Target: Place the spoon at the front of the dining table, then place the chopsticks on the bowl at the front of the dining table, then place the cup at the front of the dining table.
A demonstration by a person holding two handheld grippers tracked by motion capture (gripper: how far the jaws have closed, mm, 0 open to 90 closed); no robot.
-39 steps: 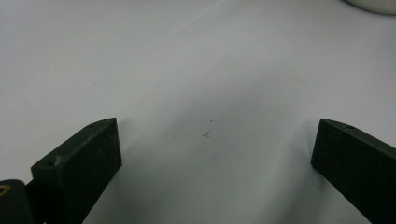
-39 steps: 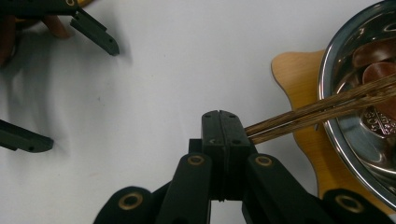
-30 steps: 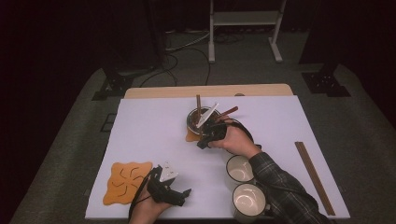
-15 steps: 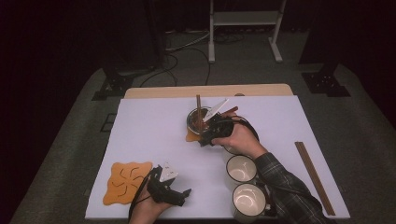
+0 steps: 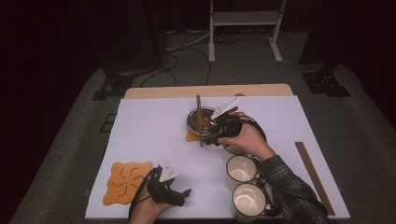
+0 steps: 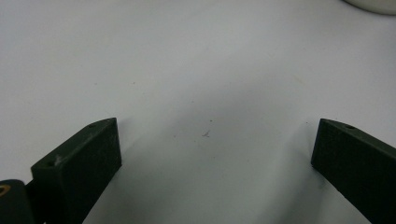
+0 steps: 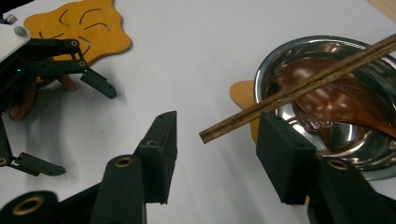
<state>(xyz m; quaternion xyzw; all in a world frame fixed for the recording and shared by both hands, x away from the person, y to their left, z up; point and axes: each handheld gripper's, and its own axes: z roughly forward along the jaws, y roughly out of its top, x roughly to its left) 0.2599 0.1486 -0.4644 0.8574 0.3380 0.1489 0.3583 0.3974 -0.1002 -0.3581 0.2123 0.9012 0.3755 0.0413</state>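
A pair of brown chopsticks [image 5: 198, 112] lies across a steel bowl [image 5: 190, 120] that stands on an orange coaster [image 5: 190, 137] in the middle of the white sheet. In the right gripper view a brown spoon [image 7: 336, 100] rests inside the bowl [image 7: 280, 51]. My right gripper [image 7: 217, 126] has just been opening. The near end of the chopsticks [image 7: 299, 81] sits between its jaws, clear of both pads. In the high view the right gripper [image 5: 215, 135] hovers at the bowl's near side. My left gripper [image 5: 180, 196] rests near the front edge, jaws wide apart [image 6: 212, 140] over bare sheet.
A second orange coaster [image 5: 127, 181] lies at the front left. Two white mugs [image 5: 242, 168] [image 5: 250, 199] stand at the front right, a third partly under the right hand. Another pair of chopsticks [image 5: 314, 175] lies along the right edge.
The right gripper's jaws have opened off the chopsticks, which now rest on the bowl. The right hand drew back slightly toward the near side. The left hand stayed put.
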